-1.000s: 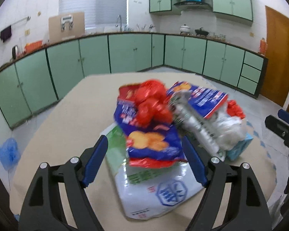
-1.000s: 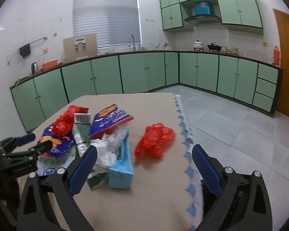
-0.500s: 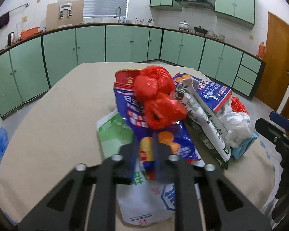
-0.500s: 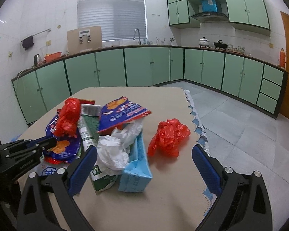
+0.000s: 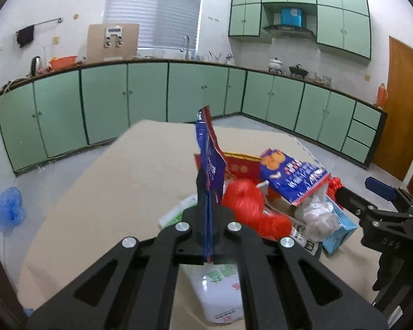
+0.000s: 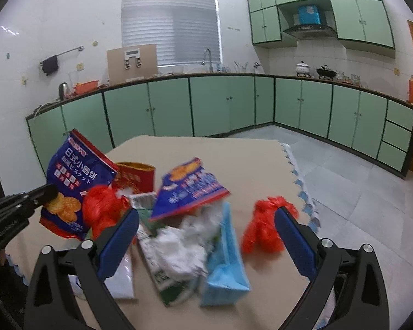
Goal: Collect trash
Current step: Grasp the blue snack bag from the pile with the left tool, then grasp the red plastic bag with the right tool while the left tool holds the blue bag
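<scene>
Trash sits heaped on the tan desk (image 6: 250,159), and one piece, a blue biscuit bag (image 6: 77,181), is raised above the heap, pinched at its lower part by the left gripper (image 5: 208,220), whose jaws are pressed together on it. From the left wrist view the bag shows only edge-on, a thin blue strip rising between the black fingers; the right wrist view shows its printed face with round biscuits and a red border. Beside it lie a red plastic bag (image 6: 102,209), a red foil packet (image 6: 135,176), a second blue snack bag (image 6: 190,189), crumpled white plastic (image 6: 184,244), a light blue carton (image 6: 225,261) and a green-and-white carton (image 6: 165,275). A flat white pouch (image 5: 220,294) lies under the left gripper, clearest in the left view. Another red plastic bag (image 6: 264,228) lies apart at the desk's scalloped edge. The right gripper (image 6: 206,236) hangs spread wide over the heap, gripping nothing, its blue pads either side of the white plastic and cartons.
</scene>
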Tool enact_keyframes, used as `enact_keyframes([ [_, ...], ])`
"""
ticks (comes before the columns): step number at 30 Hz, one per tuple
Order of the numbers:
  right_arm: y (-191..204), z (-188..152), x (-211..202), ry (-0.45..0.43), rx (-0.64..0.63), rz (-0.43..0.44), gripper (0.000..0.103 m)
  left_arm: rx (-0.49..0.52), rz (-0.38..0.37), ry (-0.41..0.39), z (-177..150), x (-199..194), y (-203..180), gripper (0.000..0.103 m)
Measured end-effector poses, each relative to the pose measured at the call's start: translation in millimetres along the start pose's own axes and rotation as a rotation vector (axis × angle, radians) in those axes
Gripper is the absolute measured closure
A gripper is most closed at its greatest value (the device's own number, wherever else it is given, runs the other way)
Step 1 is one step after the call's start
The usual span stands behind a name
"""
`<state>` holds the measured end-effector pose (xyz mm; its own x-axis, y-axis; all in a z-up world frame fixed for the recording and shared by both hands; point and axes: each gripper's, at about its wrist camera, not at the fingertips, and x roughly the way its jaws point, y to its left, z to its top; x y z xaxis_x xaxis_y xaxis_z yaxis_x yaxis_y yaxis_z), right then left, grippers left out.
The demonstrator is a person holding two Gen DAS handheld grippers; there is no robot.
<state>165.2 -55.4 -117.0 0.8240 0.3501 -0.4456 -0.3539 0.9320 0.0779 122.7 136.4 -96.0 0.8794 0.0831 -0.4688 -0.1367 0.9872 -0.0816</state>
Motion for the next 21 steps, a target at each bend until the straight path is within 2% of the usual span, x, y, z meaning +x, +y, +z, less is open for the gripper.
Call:
enact_keyframes([
  [8,40,7,14,0.0,-0.028,0.093,0.007,-0.037,0.072,-0.01,2,-11,30,0.103],
  [13,76,1,23,0.02,-0.086,0.151,0.009,-0.073,0.101,0.017,-7,-15,53,0.103],
  [21,102,-10,42,0.07,-0.125,0.162,0.02,-0.114,0.101,0.055,-23,-13,72,0.103],
])
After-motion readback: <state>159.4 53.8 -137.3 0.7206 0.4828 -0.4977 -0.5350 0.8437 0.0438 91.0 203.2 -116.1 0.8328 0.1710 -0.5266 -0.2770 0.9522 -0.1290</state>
